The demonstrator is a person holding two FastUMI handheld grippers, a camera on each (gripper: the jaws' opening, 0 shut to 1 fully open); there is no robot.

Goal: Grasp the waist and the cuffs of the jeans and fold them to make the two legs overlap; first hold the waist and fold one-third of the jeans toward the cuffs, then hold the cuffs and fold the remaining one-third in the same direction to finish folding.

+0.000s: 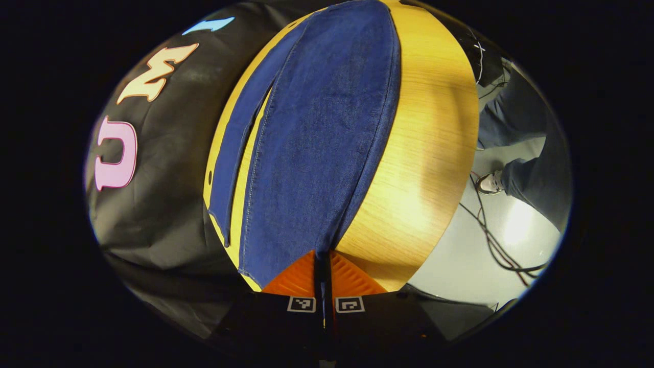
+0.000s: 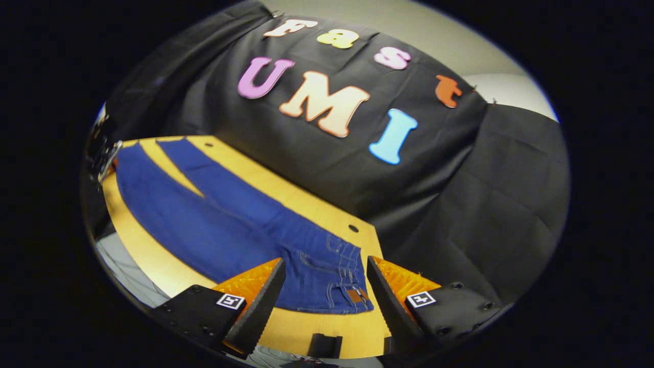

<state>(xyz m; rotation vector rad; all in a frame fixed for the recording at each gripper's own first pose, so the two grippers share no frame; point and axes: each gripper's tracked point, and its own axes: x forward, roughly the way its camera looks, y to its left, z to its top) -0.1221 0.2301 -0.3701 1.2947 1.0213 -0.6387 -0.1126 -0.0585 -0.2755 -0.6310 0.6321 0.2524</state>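
Blue jeans [image 1: 317, 133] lie flat along a wooden table [image 1: 434, 153], the two legs slightly apart. My left gripper [image 1: 323, 260] is at the near end, shut on the corner of a leg's cuff, and the fabric runs away from it. In the right gripper view the jeans [image 2: 214, 220] stretch from the waist [image 2: 340, 286] up to the far left. My right gripper [image 2: 325, 261] is open, hovering just above the waist with one finger on each side and nothing between them. The left gripper [image 2: 104, 153] shows small at the cuffs' end.
The booth's black cloth wall [image 2: 460, 204] rises right behind the table's far edge. A small round hole [image 2: 353, 228] is in the table near the waist. Beyond the table's other edge are a person's legs [image 1: 531, 153] and cables [image 1: 490, 240] on the light floor.
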